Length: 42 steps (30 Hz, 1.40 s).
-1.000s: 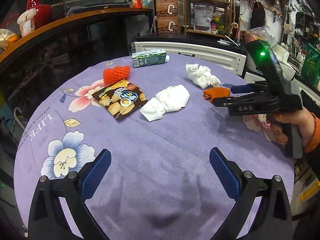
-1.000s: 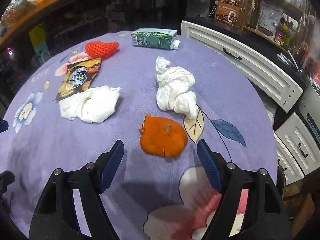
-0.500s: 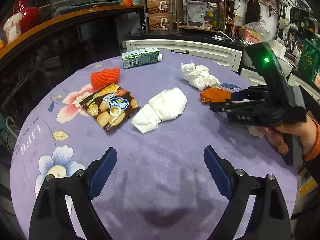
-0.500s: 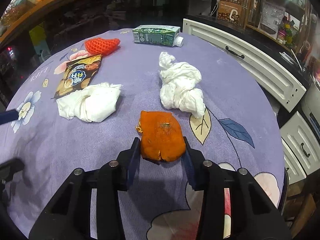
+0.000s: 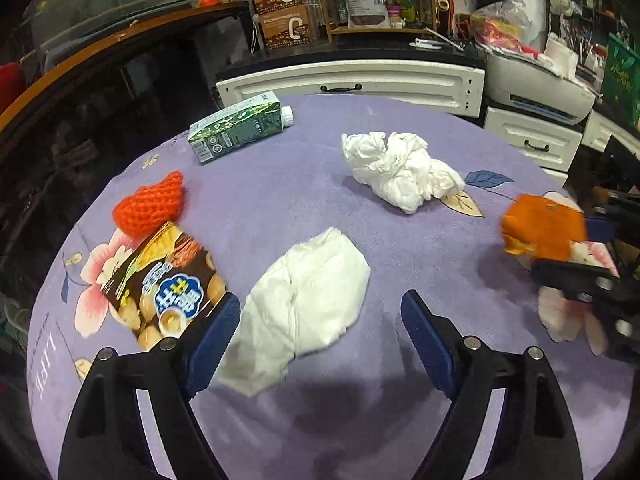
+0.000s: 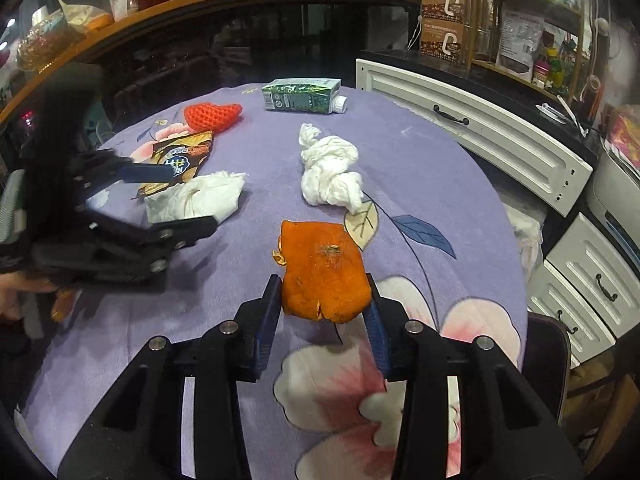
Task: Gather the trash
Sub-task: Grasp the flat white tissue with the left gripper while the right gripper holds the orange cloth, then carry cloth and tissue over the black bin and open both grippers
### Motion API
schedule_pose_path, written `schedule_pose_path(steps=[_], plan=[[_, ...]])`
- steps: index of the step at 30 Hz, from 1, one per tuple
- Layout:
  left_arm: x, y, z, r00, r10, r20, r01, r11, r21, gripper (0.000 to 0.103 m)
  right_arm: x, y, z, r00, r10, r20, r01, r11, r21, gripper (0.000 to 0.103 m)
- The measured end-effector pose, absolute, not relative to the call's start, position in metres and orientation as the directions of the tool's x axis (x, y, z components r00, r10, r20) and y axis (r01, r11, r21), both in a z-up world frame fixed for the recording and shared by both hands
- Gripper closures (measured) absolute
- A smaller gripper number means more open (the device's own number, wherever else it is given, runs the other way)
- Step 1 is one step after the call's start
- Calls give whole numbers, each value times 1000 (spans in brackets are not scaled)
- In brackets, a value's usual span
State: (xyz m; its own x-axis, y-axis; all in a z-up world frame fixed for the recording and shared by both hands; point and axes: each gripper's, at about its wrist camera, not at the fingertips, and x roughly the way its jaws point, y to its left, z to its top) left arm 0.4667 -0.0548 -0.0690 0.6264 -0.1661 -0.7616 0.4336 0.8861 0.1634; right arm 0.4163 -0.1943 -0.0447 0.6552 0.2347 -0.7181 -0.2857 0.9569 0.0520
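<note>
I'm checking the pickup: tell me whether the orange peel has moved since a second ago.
Yes. The flat orange peel lay between the leaf print and the open right tongs; now it is clamped between them, lifted toward the camera, away from the tan leaf print.

Dim indoor light, fisheye-warped edges, perhaps slight motion blur.
</note>
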Motion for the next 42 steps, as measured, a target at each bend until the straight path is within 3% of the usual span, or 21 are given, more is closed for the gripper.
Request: schedule_pose_path(steps=[2,5,10,13,26,36,42], plan=[[474,-59,-74,614,-151,-775,429,888,167,23,407,-202,-44,658,241,-713,-280,958,65,62],[478,-60,-80,606,-126,-786,412,894,175,35,398,-211,-42,667,243,-705,-271,960,74,62],[481,-48,-80,595,-146,-790,358,929,98,73,381,-222,-37,692,252,-676,-268,960,84,63],[474,-39,-75,591,-185,-786,324,946,21,84,370,-227,-36,701,264,-663,-264,959,103,62],[358,-54,-28,677,-347,-649,370,923,-108,86,303,-271,-43,753,253,-607,-215,967,136,62],[294,-122,-11,663,-498,-559,470,858,-208,86,255,-352,-54,797,123,-592,-58,990,128,62],[280,-181,-13,608,-577,-545,557,799,-225,86,254,-413,-92,763,3,-646,93,989,115,62]])
